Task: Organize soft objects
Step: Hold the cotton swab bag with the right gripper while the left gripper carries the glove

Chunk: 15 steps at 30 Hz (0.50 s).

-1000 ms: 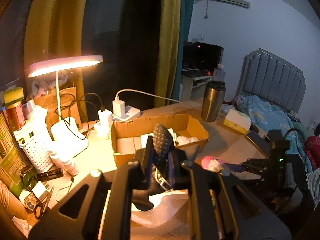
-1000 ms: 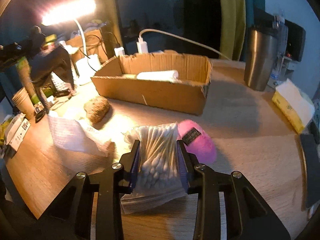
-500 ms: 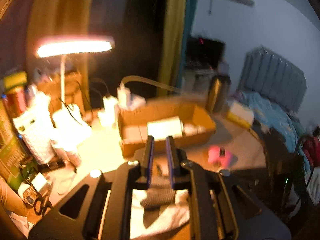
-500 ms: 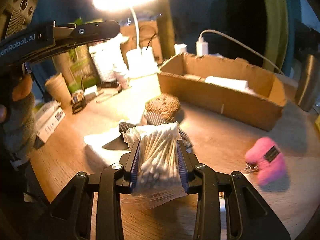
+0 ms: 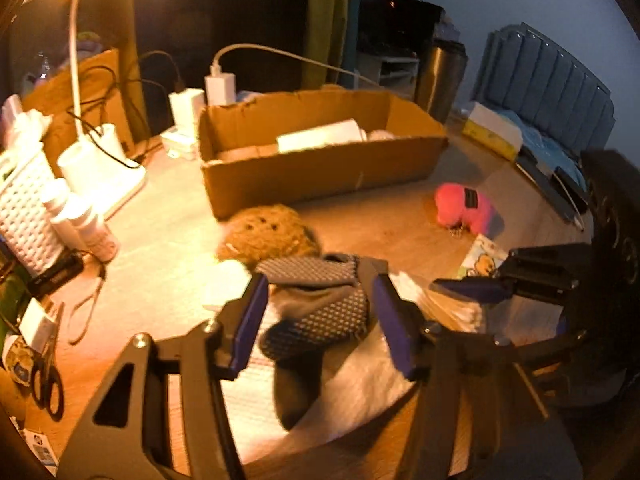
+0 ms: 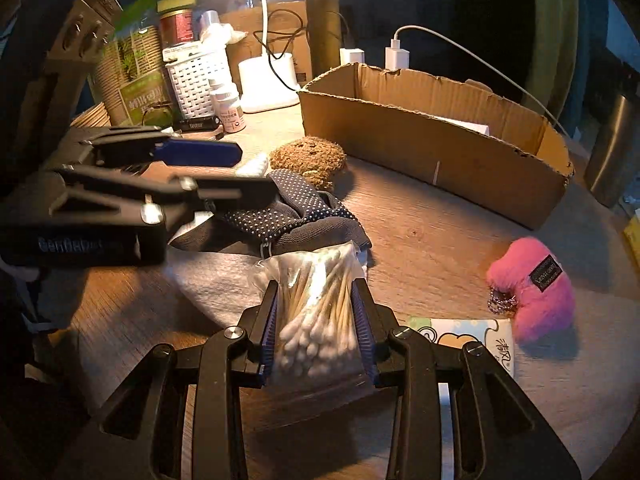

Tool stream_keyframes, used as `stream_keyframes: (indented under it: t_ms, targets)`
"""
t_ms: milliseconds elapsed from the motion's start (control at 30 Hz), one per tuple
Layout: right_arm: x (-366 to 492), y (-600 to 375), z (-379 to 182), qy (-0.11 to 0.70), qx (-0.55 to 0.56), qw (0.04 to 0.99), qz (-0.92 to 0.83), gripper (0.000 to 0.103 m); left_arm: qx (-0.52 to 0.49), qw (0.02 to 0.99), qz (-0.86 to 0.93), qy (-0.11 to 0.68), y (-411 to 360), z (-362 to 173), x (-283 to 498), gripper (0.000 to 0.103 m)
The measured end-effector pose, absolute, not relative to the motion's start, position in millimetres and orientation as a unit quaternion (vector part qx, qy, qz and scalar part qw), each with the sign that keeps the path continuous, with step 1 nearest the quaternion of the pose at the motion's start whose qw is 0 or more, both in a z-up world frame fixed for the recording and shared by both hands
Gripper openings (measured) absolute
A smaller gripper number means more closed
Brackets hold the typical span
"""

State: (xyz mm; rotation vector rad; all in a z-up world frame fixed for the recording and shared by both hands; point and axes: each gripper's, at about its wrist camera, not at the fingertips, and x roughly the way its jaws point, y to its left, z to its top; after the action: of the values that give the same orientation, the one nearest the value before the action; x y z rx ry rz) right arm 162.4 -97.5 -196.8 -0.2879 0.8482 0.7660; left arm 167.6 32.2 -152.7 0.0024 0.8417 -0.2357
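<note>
My left gripper [image 5: 320, 312] is open, its jaws either side of a dark dotted sock [image 5: 316, 312] that lies on a white cloth [image 5: 360, 392]; the sock also shows in the right wrist view [image 6: 292, 212]. My right gripper [image 6: 316, 320] is shut on a clear bag of cotton swabs [image 6: 316, 316], held just above the table. A brown knitted ball [image 5: 268, 236] lies behind the sock. A pink plush toy [image 6: 532, 292] lies to the right. The cardboard box [image 6: 432, 144] stands behind, with a white roll inside [image 5: 320, 140].
A lit desk lamp [image 5: 100, 168], white basket [image 6: 196, 80], small bottles [image 5: 80, 220], chargers and cables crowd the back left. Scissors [image 5: 48, 384] lie at the left edge. A steel tumbler [image 5: 440, 76] stands at the back right. A tissue pack [image 6: 464, 336] lies near the plush.
My left gripper let go of the dotted sock onto the white cloth and opened, dropping lower. My right gripper swung left with the swab bag, close to the left gripper.
</note>
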Motion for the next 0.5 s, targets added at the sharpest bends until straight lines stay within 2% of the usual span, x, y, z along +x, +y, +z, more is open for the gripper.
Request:
stream_keyframes:
  t_ms: [433, 467, 500]
  targets:
    - [162.9, -107.8, -196.6, 0.401, -0.131, 0.831, 0.362, 0.036, 0.012, 0.880, -0.143, 0.453, 12.2, -186.2, 201.2, 0.054]
    - [163.3, -108.4, -196.8, 0.401, -0.129, 0.831, 0.363, 0.036, 0.010, 0.879, -0.149, 0.454, 12.2, -185.9, 200.9, 0.048]
    - [163.6, -109.1, -196.9, 0.401, -0.128, 0.831, 0.363, 0.036, 0.012, 0.879, -0.152, 0.452, 11.3, -184.9, 200.2, 0.035]
